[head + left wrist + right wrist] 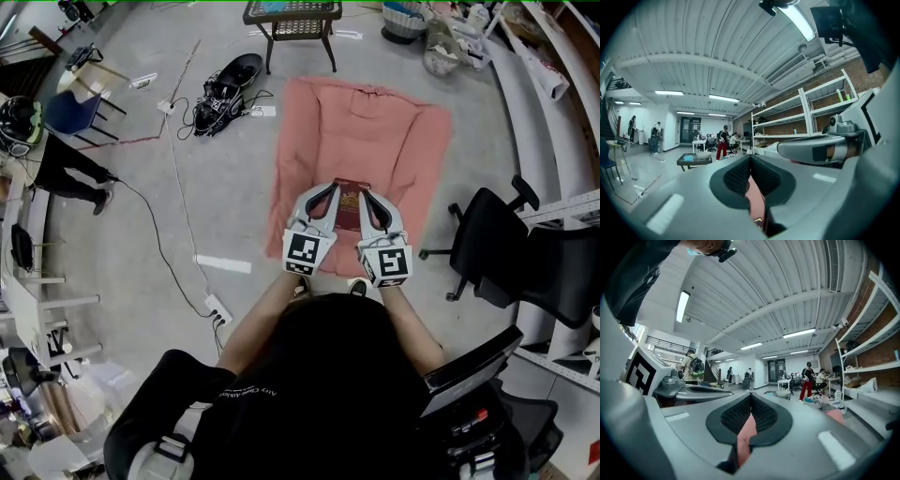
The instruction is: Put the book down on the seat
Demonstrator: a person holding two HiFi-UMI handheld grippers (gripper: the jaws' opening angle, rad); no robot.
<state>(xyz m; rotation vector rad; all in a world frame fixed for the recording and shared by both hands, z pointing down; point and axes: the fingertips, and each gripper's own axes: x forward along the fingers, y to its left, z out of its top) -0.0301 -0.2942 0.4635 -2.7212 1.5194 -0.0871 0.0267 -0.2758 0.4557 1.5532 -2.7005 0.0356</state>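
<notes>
Book (349,208), dark red cover, gold mark, over pink seat (403,141)

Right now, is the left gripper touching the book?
Touching. In its own view the left gripper has its jaws shut on the book, whose edge sits clamped between them with no gap showing.

The left arm (265,319) and right arm (415,330) reach forward side by side. The left gripper (327,194) and right gripper (369,199) point level (nearly parallel), each with jaws closed on the book (348,204).
</notes>
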